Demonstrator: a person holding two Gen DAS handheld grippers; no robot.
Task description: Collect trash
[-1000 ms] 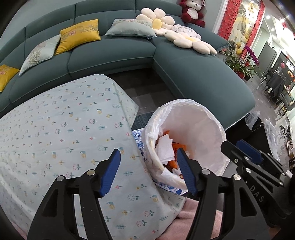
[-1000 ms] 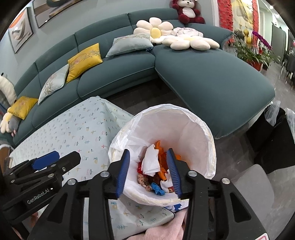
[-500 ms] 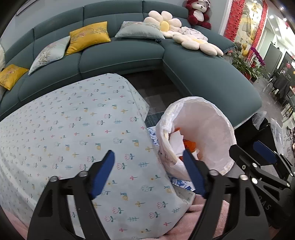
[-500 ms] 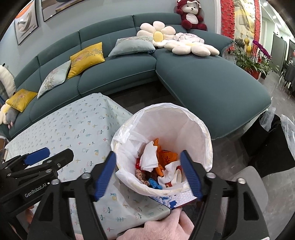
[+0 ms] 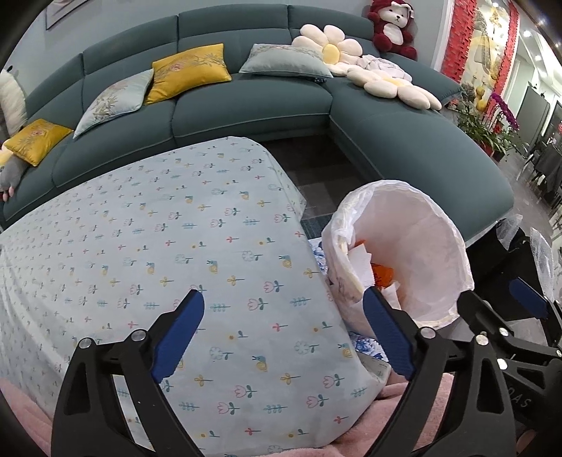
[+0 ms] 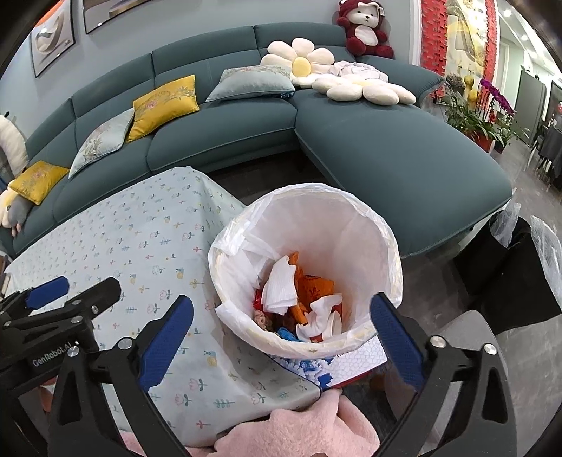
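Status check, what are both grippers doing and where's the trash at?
Left gripper open, empty, over the tablecloth. Right gripper open, empty, above the trash bin. Tissues and wrappers in the bin. Nothing blocking.

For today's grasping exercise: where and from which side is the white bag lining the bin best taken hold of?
Probably the loose flap of the white bag on the rim nearest the table, coming from above; it stands free of the bin wall, so the fingers can close across it.

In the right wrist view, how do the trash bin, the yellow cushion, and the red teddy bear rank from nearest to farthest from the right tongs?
1. Trash bin: just ahead of the right tongs.
2. Yellow cushion: on the sofa, upper left.
3. Red teddy bear: on the sofa back, far top right.
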